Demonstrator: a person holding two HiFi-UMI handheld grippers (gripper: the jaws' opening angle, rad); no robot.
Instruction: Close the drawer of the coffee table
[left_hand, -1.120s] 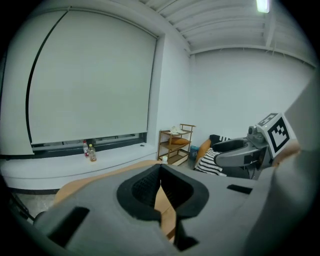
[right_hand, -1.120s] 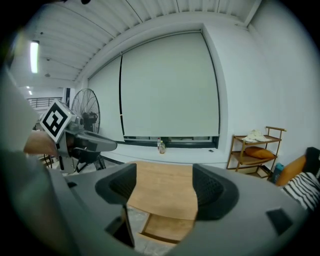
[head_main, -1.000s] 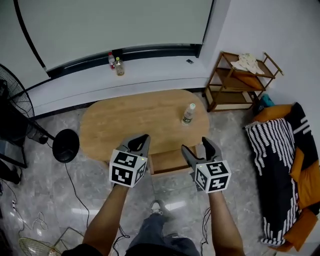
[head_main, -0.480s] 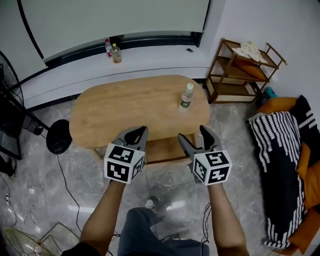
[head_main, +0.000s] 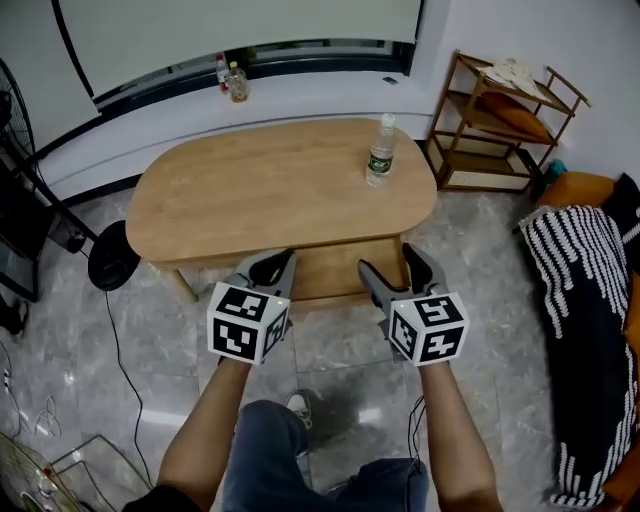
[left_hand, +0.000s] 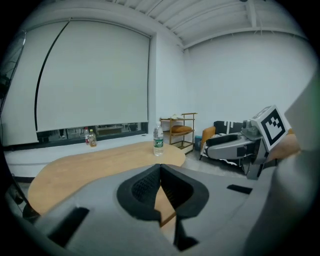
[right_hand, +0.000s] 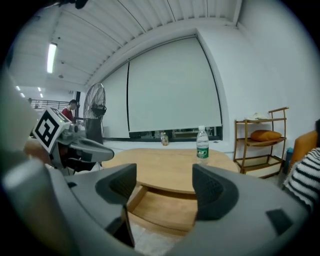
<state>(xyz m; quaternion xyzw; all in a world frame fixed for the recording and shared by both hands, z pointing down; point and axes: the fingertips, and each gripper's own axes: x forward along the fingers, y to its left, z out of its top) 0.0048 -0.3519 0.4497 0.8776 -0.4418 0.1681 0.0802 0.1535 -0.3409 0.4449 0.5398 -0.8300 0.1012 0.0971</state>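
The oval wooden coffee table (head_main: 270, 190) stands ahead, and its drawer (head_main: 335, 272) is pulled out from under the near edge. In the right gripper view the drawer's wooden bottom (right_hand: 165, 207) shows between the jaws. My left gripper (head_main: 272, 268) hovers just before the drawer's left part, its pads touching with nothing between them (left_hand: 160, 167). My right gripper (head_main: 396, 272) hangs at the drawer's right part, open and empty (right_hand: 165, 182). Neither gripper clearly touches the drawer. A plastic water bottle (head_main: 378, 152) stands upright on the table's far right.
A wooden shelf rack (head_main: 505, 120) stands at the back right. A striped blanket on an orange seat (head_main: 590, 300) lies right. A fan's round base (head_main: 112, 268) and cable sit on the floor left. Two bottles (head_main: 232, 78) stand on the window ledge. My shoe (head_main: 297, 405) is below.
Both grippers have sunk together in front of the table and now sit level with the drawer's front. The table fills more of the view. Jaws look unchanged.
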